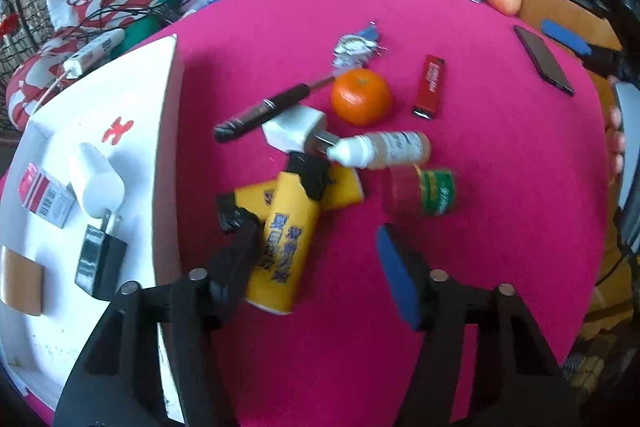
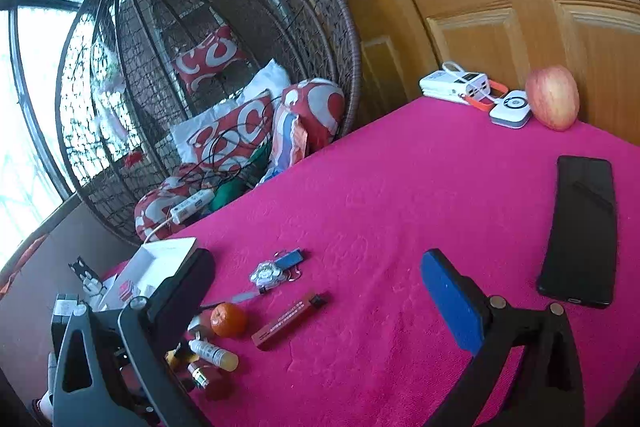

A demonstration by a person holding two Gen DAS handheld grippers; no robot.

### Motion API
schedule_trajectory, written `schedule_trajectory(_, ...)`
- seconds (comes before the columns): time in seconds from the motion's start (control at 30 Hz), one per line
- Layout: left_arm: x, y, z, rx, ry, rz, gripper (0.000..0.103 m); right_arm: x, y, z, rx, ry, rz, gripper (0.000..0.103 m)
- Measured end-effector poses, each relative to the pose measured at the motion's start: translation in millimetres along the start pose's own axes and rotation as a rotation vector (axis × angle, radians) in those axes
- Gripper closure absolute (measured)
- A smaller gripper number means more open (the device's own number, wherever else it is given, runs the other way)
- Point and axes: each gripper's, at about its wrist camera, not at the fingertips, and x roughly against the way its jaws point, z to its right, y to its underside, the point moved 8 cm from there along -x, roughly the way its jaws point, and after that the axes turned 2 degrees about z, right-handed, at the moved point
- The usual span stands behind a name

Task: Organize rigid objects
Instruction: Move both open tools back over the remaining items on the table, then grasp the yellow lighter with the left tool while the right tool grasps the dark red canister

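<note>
In the left wrist view, several small items lie in a heap on the pink tablecloth [image 1: 480,227]. Two yellow tubes with black caps cross each other; the upper yellow tube [image 1: 286,239] lies between the fingers of my left gripper [image 1: 316,237]. The black left finger [image 1: 236,259] is against the tube, while the blue pad [image 1: 396,275] stands apart from it, so the gripper is open. Behind the tubes are a white-capped bottle [image 1: 384,149], a red jar [image 1: 420,191], a white plug [image 1: 298,127], a mandarin [image 1: 360,97] and a black-handled tool [image 1: 264,109]. My right gripper [image 2: 316,267] hangs open and empty above the cloth.
A white tray [image 1: 132,99] at the left holds a white adapter [image 1: 96,179], a black charger [image 1: 100,263] and a small red-and-white box [image 1: 44,199]. A red lighter [image 1: 430,87], a wristwatch [image 1: 354,47], a phone [image 2: 580,227] and an apple [image 2: 554,97] lie farther off. A hanging chair [image 2: 200,67] stands beside the table.
</note>
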Motion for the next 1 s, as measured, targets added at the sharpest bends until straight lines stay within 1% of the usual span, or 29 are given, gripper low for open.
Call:
schedule_trajectory(0.07,2.5,3.6,3.9,-0.013,0.019,-0.006,0.050,-5.1,8.4,-13.6,0.052,-0.043,-0.048,0.000)
schedule_trajectory(0.1,2.8,4.3,5.3,-0.009,0.026,-0.011,0.050,-7.6,14.1,-21.1,0.087,-0.066,-0.076,0.000)
schedule_trajectory(0.13,2.1,6.0,4.7,-0.003,0.024,-0.013,0.050,-12.4,25.5,-34.9,0.153,-0.102,-0.130,0.000)
schedule_trajectory(0.17,0.6,7.0,5.4,0.002,0.019,-0.017,0.050,-15.3,33.4,-42.9,0.196,-0.115,-0.162,0.000)
schedule_trajectory(0.23,-0.5,5.8,6.4,0.014,0.016,-0.011,0.050,-22.4,59.3,-64.1,0.330,-0.129,-0.240,0.000)
schedule_trajectory(0.33,-0.1,5.2,5.7,0.032,0.019,-0.004,0.050,-29.2,90.1,-84.0,0.471,-0.154,-0.315,0.000)
schedule_trajectory(0.37,0.5,5.7,6.2,0.033,0.023,-0.001,0.052,-30.5,98.2,-89.1,0.500,-0.170,-0.335,0.001)
schedule_trajectory(0.4,1.0,6.4,6.3,0.035,0.026,0.001,0.052,-31.7,103.9,-91.6,0.515,-0.179,-0.351,0.008)
schedule_trajectory(0.43,1.5,6.7,6.0,0.041,0.029,0.005,0.054,-35.2,112.5,-95.1,0.532,-0.188,-0.382,0.020)
schedule_trajectory(0.47,1.8,6.8,4.7,0.046,0.024,0.008,0.060,-38.3,117.1,-96.2,0.538,-0.192,-0.404,0.027)
schedule_trajectory(0.5,2.3,6.9,2.4,0.055,0.017,0.012,0.062,-42.2,120.8,-97.7,0.543,-0.193,-0.427,0.039)
schedule_trajectory(0.53,2.8,7.6,-0.6,0.065,0.016,0.015,0.067,-46.1,125.4,-98.0,0.549,-0.192,-0.453,0.042)
schedule_trajectory(0.57,3.5,8.2,-2.2,0.076,0.018,0.017,0.072,-47.6,127.8,-98.8,0.549,-0.200,-0.466,0.043)
schedule_trajectory(0.6,4.6,9.2,-4.2,0.086,0.022,0.019,0.073,-47.9,129.4,-99.6,0.551,-0.210,-0.474,0.045)
schedule_trajectory(0.63,5.3,9.7,-4.9,0.092,0.030,0.021,0.073,-48.2,130.8,-102.0,0.557,-0.218,-0.482,0.047)
schedule_trajectory(0.77,3.2,6.3,-3.8,0.103,0.023,0.021,0.073,-52.0,137.1,-108.7,0.591,-0.219,-0.496,0.047)
schedule_trajectory(0.8,2.9,5.3,-4.3,0.112,0.023,0.024,0.073,-52.9,137.2,-109.9,0.594,-0.215,-0.496,0.051)
schedule_trajectory(0.83,2.8,4.6,-4.6,0.118,0.023,0.028,0.073,-53.7,137.0,-109.8,0.598,-0.209,-0.495,0.058)
schedule_trajectory(0.9,2.9,5.3,-3.9,0.115,0.020,0.035,0.073,-52.0,137.5,-110.4,0.585,-0.228,-0.507,0.069)
schedule_trajectory(0.93,3.5,5.6,-3.5,0.113,0.015,0.042,0.074,-50.8,137.7,-110.0,0.583,-0.228,-0.507,0.069)
schedule_trajectory(0.97,4.2,6.3,-3.9,0.111,0.004,0.049,0.080,-49.6,137.9,-109.5,0.583,-0.227,-0.506,0.069)
schedule_trajectory(1.0,5.4,7.0,-3.6,0.111,0.003,0.057,0.080,-48.5,137.0,-109.1,0.580,-0.223,-0.501,0.069)
